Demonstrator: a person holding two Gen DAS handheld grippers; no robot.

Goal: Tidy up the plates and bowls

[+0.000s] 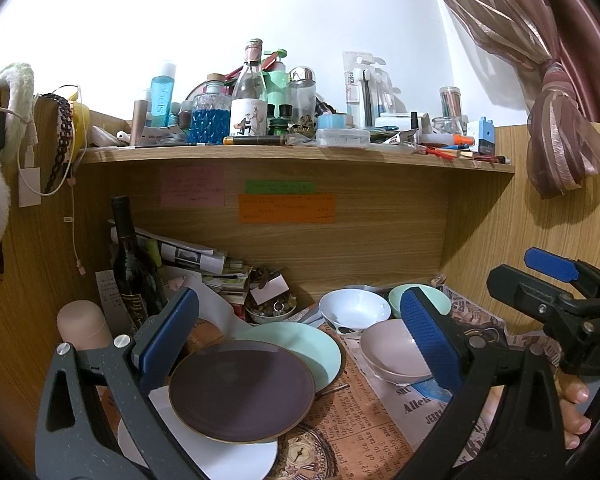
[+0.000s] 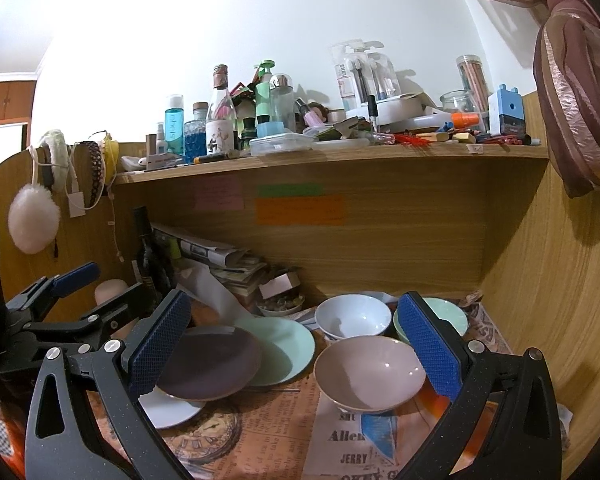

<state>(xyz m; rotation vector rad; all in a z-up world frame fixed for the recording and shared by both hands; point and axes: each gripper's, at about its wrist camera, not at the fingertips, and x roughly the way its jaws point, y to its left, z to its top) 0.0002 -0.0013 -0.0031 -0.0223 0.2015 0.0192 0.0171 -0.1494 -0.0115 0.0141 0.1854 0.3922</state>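
A dark purple plate (image 1: 242, 390) (image 2: 208, 364) lies on a white plate (image 1: 220, 456) (image 2: 168, 408) and overlaps a mint plate (image 1: 312, 344) (image 2: 284, 348). To their right stand a white bowl (image 1: 354, 308) (image 2: 352, 316), a pink bowl (image 1: 388, 348) (image 2: 368, 372) and a mint bowl (image 1: 440, 300) (image 2: 452, 316) partly hidden behind a finger. My left gripper (image 1: 300, 340) (image 2: 104, 284) hovers open above the plates, holding nothing. Over the pink bowl, my right gripper (image 2: 296, 344) (image 1: 508, 268) is open and also holds nothing.
A dark wine bottle (image 1: 132, 264), a pink cylinder (image 1: 82, 320), stacked papers and a small trinket dish (image 1: 272, 312) crowd the back left. A cluttered shelf (image 1: 300, 154) overhangs. Wooden walls enclose the desk; a newspaper-print cover (image 1: 360, 420) lies underneath. A hand (image 1: 576, 408) holds the right gripper.
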